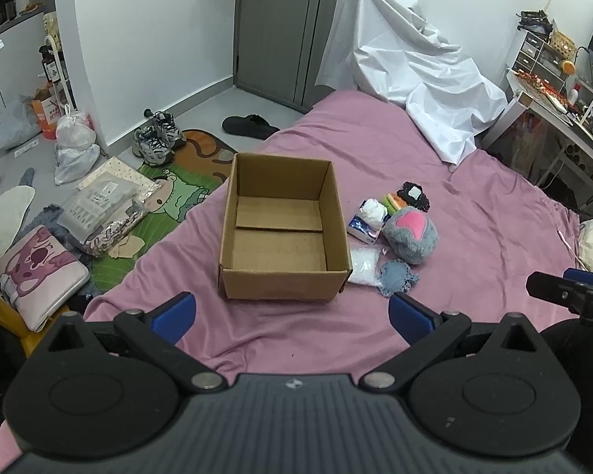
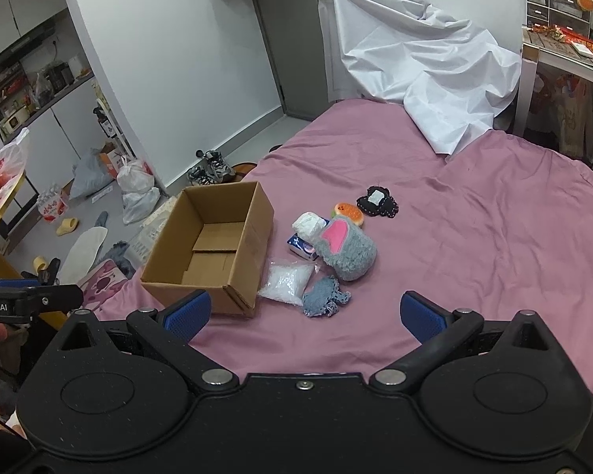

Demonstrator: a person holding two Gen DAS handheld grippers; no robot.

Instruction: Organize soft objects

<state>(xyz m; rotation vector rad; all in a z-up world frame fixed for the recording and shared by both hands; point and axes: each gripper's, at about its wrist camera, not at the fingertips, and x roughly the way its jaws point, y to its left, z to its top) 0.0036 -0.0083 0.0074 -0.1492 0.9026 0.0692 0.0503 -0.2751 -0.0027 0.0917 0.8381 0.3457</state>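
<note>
Box (image 1: 282, 237) on pink bedsheet (image 1: 474, 237), soft items (image 2: 348, 251) clustered beside, white cloth (image 1: 411, 75) behind.

Both units share one build. Left gripper (image 1: 292, 316): dark grey ribbed centre housing with a small logo at its top edge, flanked by two black round housings, each with a shallow circular recess. Black linkage arms pivot on silver round-head pins; triangular cut-outs in the outer links. Finger pads (image 1: 409, 318) are blue with a fine textured face.

Right gripper (image 2: 304, 314): same layout, centre housing black and ribbed, one silver screw at top centre. Blue dimpled pads (image 2: 187, 316), silver pivot pins, triangular cut-outs.

In the right wrist view the left unit's black side bar shows white lettering "Robot.AI" and a small screw.
</note>
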